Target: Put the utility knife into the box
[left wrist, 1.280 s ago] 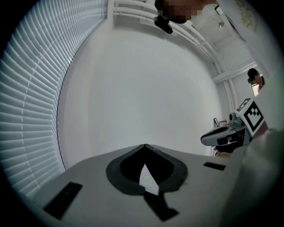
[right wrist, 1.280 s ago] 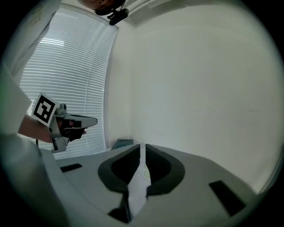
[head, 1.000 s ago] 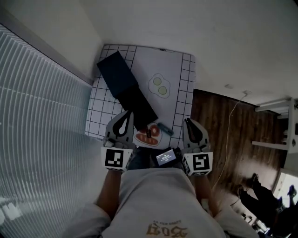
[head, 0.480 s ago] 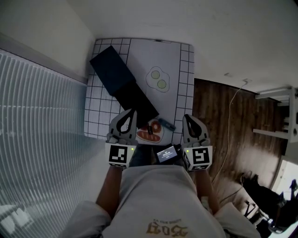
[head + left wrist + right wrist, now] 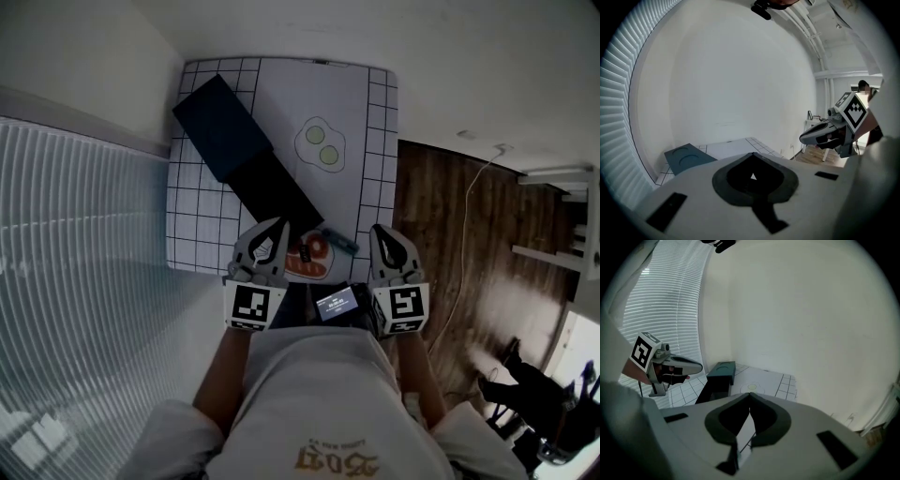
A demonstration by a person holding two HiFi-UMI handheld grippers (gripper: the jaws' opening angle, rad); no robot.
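A slim blue-grey utility knife point(image 5: 337, 241) lies on the gridded tablecloth point(image 5: 192, 211) near the table's front edge. Both grippers are held up at that edge, on either side of the knife and apart from it. My left gripper point(image 5: 277, 226) is to its left with its jaws together and nothing in them. On the knife's right, my right gripper point(image 5: 378, 231) is also shut and empty. The dark open box point(image 5: 277, 197) lies diagonally beyond the knife, its lid point(image 5: 220, 127) folded out toward the far left. The box point(image 5: 719, 376) also shows past the right gripper's jaws.
A fried-egg picture point(image 5: 323, 146) is printed mid-table and an orange-red picture point(image 5: 309, 258) with a small dark item on it sits between the grippers. Window blinds point(image 5: 84, 234) run along the left. Wooden floor point(image 5: 441, 234) and a cable lie to the right.
Both grippers have stayed near the table's front edge, the left one drifting slightly right. The view has shifted a little; knife and box have not moved.
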